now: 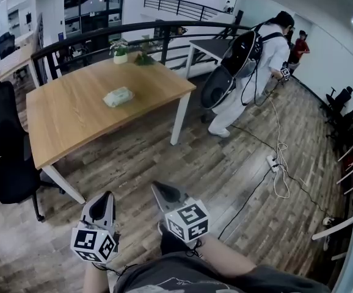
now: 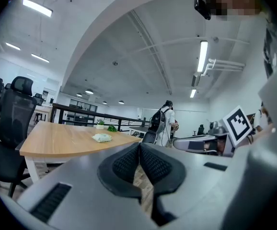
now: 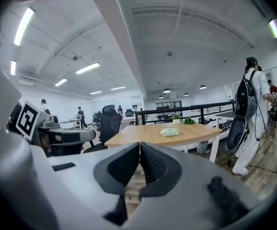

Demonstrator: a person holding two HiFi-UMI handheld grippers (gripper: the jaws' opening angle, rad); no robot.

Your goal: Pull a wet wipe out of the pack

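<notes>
Pale green, the pack [image 1: 118,96] lies flat near the middle of the wooden surface [image 1: 72,118]. Nothing else is on it but potted plants [image 1: 120,52] at the far edge. It sits well in from every edge, so we judge it can be reached from the near side without leaning across anything. From this far off we cannot tell whether its flap is open or whether a wipe is showing.

We are standing back on the plank floor [image 1: 182,157], well apart from the surface. The left tongs [image 1: 107,195] and right tongs [image 1: 158,187] are held low and close to our body, side by side. Both point roughly toward the pack and tip a little downward. Each pair is pressed together, ribbed pads meeting with nothing between them. That suits carrying them, since there is nothing to grasp yet.

The task looks unstarted to us. We would first need to close the gap, then likely pin the pack with one pair while the other pinches the wipe. A black office chair [image 1: 5,145] stands at the left end, and a person [image 1: 256,60] wearing a backpack stands beyond the right corner, clear of our straight path.
</notes>
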